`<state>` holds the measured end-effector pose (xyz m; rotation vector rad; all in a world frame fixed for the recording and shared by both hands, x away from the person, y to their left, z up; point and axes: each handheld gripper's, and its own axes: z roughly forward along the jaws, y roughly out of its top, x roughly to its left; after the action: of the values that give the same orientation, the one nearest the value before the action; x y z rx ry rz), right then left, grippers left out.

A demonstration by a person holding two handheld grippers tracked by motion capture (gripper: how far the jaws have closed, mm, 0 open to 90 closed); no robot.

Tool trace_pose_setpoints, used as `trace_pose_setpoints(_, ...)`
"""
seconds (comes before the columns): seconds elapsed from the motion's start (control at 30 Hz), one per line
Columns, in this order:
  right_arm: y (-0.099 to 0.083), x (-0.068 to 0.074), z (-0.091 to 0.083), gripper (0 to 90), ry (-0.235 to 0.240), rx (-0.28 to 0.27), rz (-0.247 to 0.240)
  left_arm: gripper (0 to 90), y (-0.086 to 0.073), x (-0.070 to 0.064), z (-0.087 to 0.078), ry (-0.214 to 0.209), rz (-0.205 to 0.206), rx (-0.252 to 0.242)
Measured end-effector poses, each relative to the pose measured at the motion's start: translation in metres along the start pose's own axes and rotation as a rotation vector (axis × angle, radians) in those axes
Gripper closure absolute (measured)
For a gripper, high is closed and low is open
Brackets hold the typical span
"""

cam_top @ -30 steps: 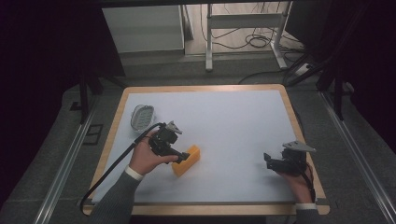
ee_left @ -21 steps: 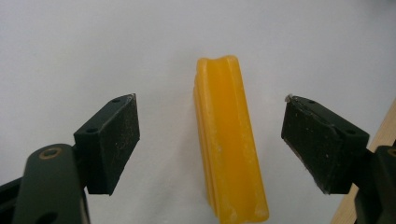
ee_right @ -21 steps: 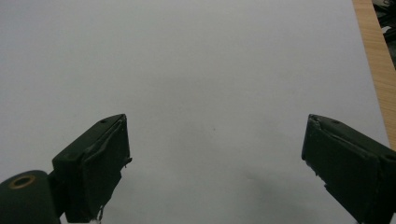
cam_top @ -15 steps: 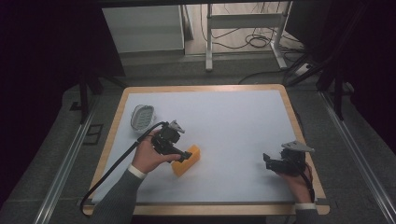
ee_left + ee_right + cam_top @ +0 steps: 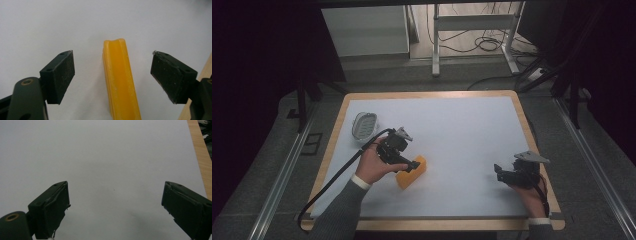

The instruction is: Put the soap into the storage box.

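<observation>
Near the table's (image 5: pixel 432 94) left edge, toward the far corner, a small oval grey dish (image 5: pixel 364 125) sits apart from the work; it plays no part in the coming move. Just right of it and nearer the front edge, the left gripper (image 5: pixel 411 164) hangs over the yellow block (image 5: pixel 412 172), which lies left of the table's middle, nearer the front edge than the far one. In the left gripper view the jaws stand spread wide, one on each side of the yellow block (image 5: pixel 119 75), neither pad touching it; the block's long axis runs straight away from the camera, along the line of the jaws and centred in the gap, so the narrow width lies across the opening; I judge a plain squeeze would take it by its long sides, with perhaps a little lowering first, since how high the pads stand above it cannot be told. Well apart, near the front right corner, the right gripper (image 5: pixel 499 172) rests low over the bare white sheet, its jaws also spread with nothing between them; the left hand (image 5: pixel 373 165) is plainly the nearer one to the block.
</observation>
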<state>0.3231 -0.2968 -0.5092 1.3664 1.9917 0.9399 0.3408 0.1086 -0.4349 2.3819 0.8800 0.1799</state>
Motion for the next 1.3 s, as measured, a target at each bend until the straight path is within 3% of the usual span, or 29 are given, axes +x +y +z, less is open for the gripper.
trace_pose_setpoints(0.17,0.000,0.000,0.000,7.6,0.000,0.001,-0.002,19.8,0.002,0.000,0.001,-0.004,-0.004,-0.002)
trace_pose_setpoints(0.3,0.000,0.000,0.000,7.7,-0.001,0.001,-0.001,19.7,0.001,0.002,0.004,0.014,-0.009,0.027)
trace_pose_setpoints(0.77,0.000,-0.001,0.000,7.6,-0.004,-0.003,-0.001,21.0,-0.005,0.003,0.028,0.018,-0.031,0.116)
trace_pose_setpoints(1.0,0.000,0.001,0.001,7.6,-0.003,0.003,-0.001,26.4,-0.010,0.002,0.040,0.016,-0.043,0.161)
trace_pose_setpoints(1.2,0.000,0.001,0.001,7.6,-0.002,0.003,-0.001,42.1,-0.010,0.000,0.046,-0.029,-0.051,0.180)
trace_pose_setpoints(1.3,0.000,0.001,0.001,7.6,-0.002,0.004,-0.001,44.6,-0.010,-0.001,0.048,-0.036,-0.046,0.191)
